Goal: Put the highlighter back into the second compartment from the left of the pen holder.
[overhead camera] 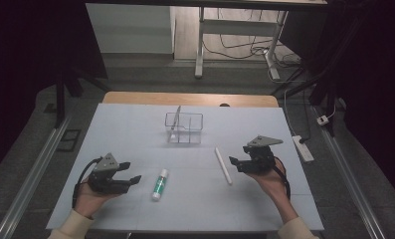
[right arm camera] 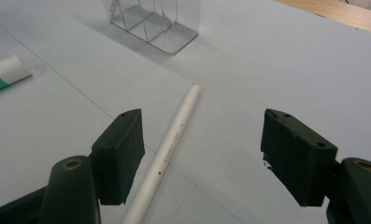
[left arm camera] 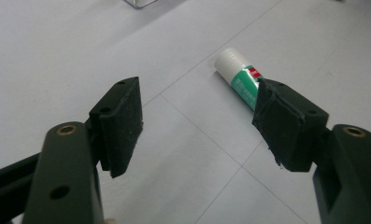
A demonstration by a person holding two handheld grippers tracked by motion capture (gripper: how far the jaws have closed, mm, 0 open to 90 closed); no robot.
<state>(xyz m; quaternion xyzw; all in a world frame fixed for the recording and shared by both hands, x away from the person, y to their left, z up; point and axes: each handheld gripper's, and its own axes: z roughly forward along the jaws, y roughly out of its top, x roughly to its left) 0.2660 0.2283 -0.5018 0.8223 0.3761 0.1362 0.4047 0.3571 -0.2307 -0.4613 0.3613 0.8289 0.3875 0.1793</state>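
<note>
A green-and-white glue stick (overhead camera: 160,184) lies on the white table sheet (overhead camera: 130,124), just right of my left gripper (overhead camera: 130,172), which stands open and holds nothing. In the left gripper view the glue stick (left arm camera: 239,77) lies beyond the right jaw, partly hidden by it, and the left gripper (left arm camera: 199,100) hangs over bare sheet. A white pen (overhead camera: 223,165) lies left of my right gripper (overhead camera: 240,155), also open. In the right gripper view the pen (right arm camera: 171,144) runs along the table beside the left jaw of the right gripper (right arm camera: 202,126), untouched.
A clear divided organiser (overhead camera: 184,128) stands at the middle back of the sheet with a thin stick-like item (overhead camera: 175,119) upright in it. The organiser (right arm camera: 150,21) is beyond the pen. A wooden table edge (overhead camera: 190,98) runs behind; a power strip (overhead camera: 303,148) lies on the floor to the right.
</note>
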